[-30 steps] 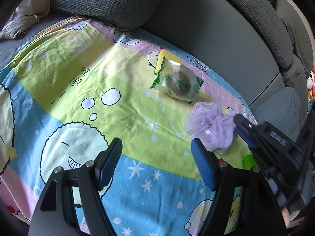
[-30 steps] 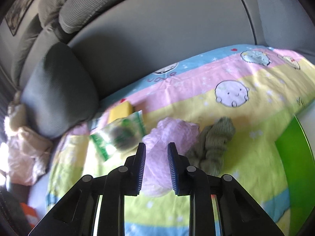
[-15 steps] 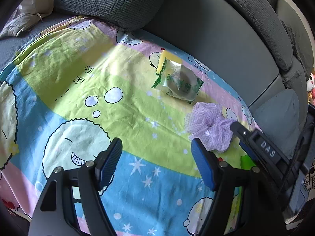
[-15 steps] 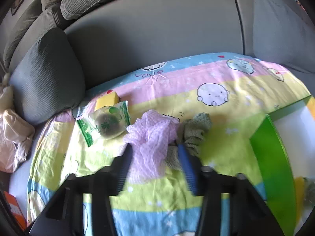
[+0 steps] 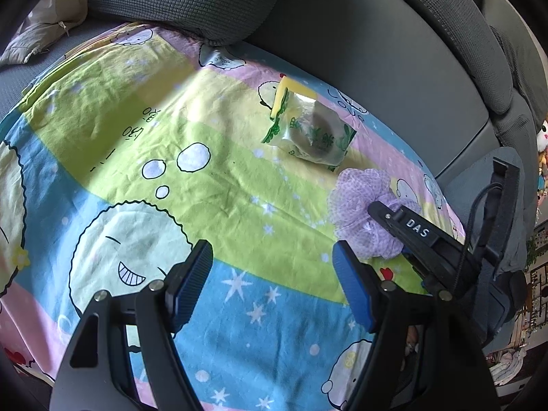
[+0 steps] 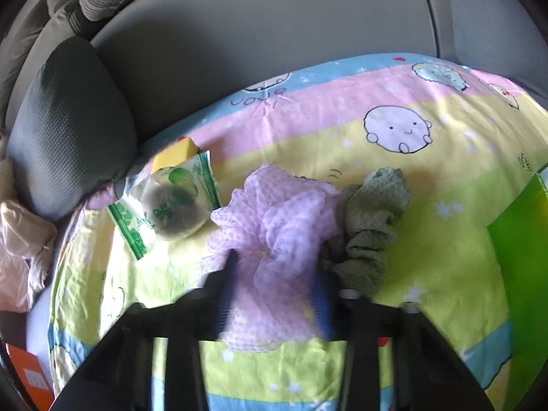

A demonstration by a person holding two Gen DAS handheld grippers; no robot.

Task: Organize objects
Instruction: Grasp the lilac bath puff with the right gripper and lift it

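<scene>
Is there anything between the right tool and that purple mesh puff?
Nothing visible. The right tool already straddles the purple mesh puff, one finger on each side. The green cloth only touches its right edge.

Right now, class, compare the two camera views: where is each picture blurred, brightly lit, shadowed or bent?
Left wrist view: sharp; a sunlit patch on the bedsheet fades to shade on the left; the sofa back curves from fisheye bending. Right wrist view: the right gripper is smeared by motion blur around the purple mesh sponge, and the picture looks softer overall.
</scene>
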